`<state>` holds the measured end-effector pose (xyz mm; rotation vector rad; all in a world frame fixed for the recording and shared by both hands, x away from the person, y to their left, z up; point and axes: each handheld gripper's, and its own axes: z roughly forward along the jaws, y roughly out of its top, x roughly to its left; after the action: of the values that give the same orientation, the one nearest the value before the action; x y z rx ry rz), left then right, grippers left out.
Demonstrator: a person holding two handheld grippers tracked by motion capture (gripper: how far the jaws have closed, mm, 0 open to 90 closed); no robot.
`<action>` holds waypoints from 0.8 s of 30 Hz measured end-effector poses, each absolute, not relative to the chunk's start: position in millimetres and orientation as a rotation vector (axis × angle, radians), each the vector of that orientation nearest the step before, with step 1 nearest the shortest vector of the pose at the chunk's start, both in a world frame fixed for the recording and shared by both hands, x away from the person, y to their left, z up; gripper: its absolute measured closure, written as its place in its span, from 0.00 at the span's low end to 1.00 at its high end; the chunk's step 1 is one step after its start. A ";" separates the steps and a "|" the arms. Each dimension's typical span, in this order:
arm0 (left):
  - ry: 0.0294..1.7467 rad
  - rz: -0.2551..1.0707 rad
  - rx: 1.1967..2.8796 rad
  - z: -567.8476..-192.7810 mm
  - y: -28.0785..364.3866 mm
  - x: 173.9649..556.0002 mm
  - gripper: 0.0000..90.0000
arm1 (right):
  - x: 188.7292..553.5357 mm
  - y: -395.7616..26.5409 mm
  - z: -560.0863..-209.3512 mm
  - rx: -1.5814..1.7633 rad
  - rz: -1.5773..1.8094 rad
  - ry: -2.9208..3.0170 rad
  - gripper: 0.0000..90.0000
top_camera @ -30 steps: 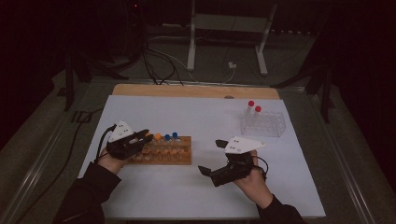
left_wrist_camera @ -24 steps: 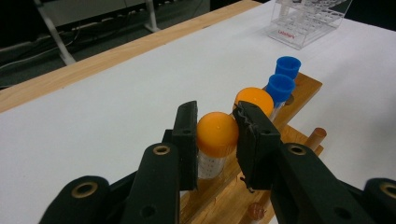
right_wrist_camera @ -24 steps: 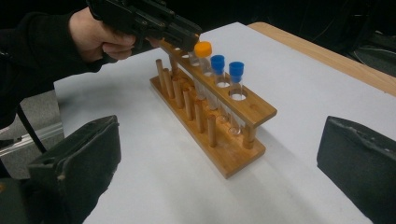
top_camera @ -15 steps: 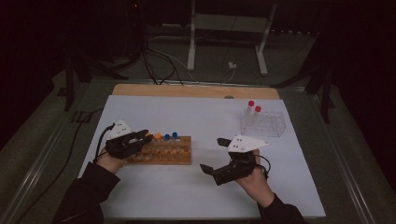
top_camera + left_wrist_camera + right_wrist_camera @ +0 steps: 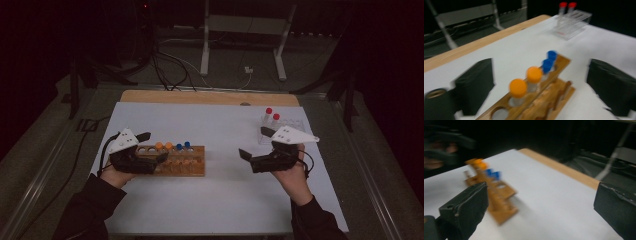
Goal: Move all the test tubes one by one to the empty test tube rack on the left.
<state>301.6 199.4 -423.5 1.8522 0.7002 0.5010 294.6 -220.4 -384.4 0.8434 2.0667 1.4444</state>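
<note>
The left gripper (image 5: 152, 146) sits at the left end of the wooden rack (image 5: 182, 165) on the white desk (image 5: 220, 125); its fingers (image 5: 475, 83) have just been opening and now stand wide apart, one on each side of the rack's end, holding nothing. In the left gripper view the rack runs away between the fingers, its back row carrying two orange-capped tubes (image 5: 518, 88) nearest the gripper and two blue-capped tubes (image 5: 547, 65) beyond them, with an empty hole at the near end. The rack lies left of the desk's middle, flat on the white surface. The right gripper (image 5: 256, 144) hangs over the desk to the right of the rack, well apart from it, pointing towards it; its fingers (image 5: 465, 207) stand wide open with nothing between them. A clear plastic rack (image 5: 282, 131) with two red-capped tubes (image 5: 269, 111) stands at the far right of the desk, just behind the right gripper. Both gripper views are blurred.
</note>
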 end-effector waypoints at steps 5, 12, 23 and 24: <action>0.658 0.486 1.820 -417.6 197.4 295.3 0.02 | 313.4 -247.5 -386.9 0.930 1.390 1.989 0.00; 0.645 0.483 1.811 -416.7 198.2 293.6 0.02 | 344.1 -282.1 -401.7 1.070 1.301 1.921 0.00; 0.638 0.488 1.826 -417.0 196.3 292.9 0.02 | 385.3 -303.5 -442.8 1.282 1.181 1.932 0.16; 0.635 0.485 1.830 -417.2 196.0 293.0 0.02 | 388.6 -304.0 -445.4 1.289 1.167 1.933 0.19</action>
<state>293.0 196.0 -417.2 1.8296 0.6352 0.4853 388.6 -304.0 -445.4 1.2892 1.9330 1.1672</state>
